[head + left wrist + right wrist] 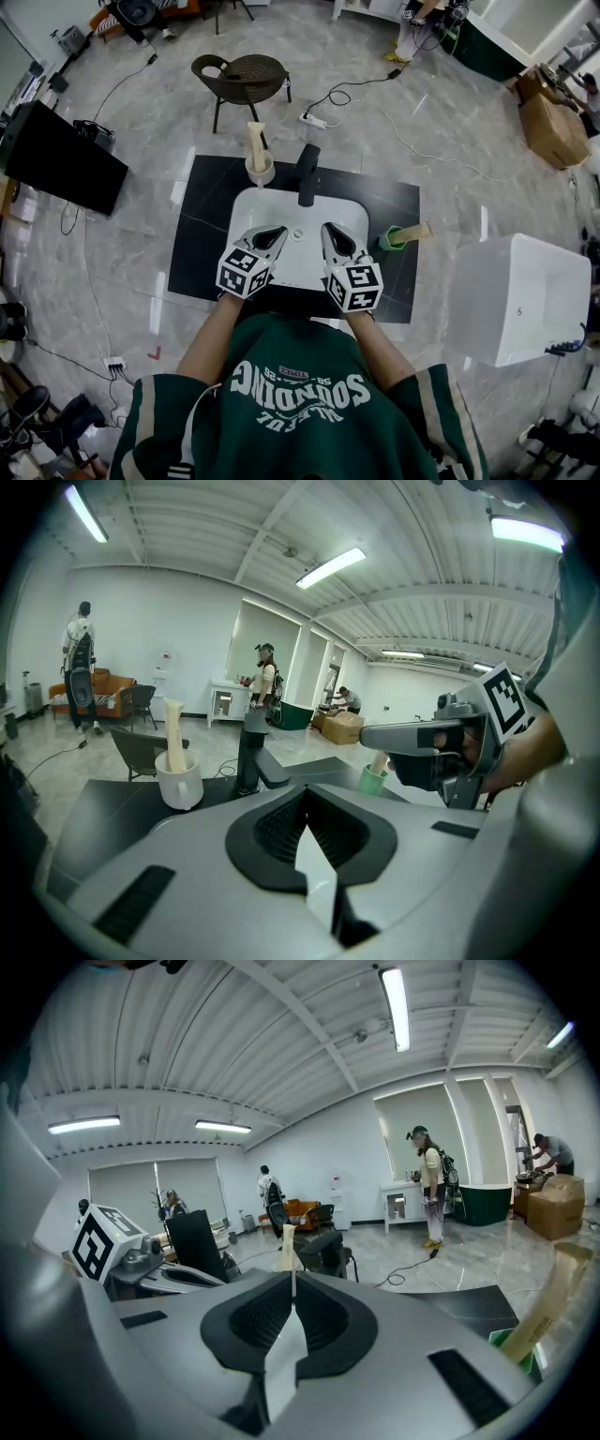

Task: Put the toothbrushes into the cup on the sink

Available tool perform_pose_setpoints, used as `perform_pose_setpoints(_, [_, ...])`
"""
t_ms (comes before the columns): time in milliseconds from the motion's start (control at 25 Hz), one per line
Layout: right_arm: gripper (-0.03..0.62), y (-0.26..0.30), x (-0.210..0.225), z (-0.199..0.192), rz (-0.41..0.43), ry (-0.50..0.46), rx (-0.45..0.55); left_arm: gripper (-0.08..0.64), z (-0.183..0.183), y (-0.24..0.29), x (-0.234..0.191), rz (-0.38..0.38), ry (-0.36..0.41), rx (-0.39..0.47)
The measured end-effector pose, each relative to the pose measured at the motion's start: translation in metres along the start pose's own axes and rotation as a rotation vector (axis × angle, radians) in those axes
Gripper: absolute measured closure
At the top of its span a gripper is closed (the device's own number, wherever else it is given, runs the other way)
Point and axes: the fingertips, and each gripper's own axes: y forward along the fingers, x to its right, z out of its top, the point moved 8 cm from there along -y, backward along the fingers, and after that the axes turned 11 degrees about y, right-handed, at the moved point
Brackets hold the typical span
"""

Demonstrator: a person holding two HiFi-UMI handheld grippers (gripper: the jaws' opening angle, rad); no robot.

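A white cup [260,171] stands at the back left of the sink [246,208] with a cream toothbrush [256,139] upright in it. On the counter to the right, a green cup [391,241] holds another cream toothbrush [413,232], which leans right. My left gripper [274,234] and right gripper [331,232] hover side by side over the front of the basin, both shut with nothing between the jaws. The left gripper view shows the white cup [179,782], the green cup [372,780] and the right gripper [370,736]. The right gripper view catches the green cup [518,1346] at its lower right edge.
A black faucet [307,173] rises behind the basin, on a black counter [204,225]. A white bin [520,295] stands to the right, a dark chair [242,80] behind, and a black screen [61,155] to the left. Cables lie on the floor. Several people stand far back in the room.
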Motion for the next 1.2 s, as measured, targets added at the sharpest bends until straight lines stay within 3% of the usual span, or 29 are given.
perform_pose_setpoints(1200, [0.546, -0.007, -0.003, -0.011, 0.020, -0.017, -0.053, 0.549, 0.000, 0.003, 0.004, -0.020, 0.002, -0.010])
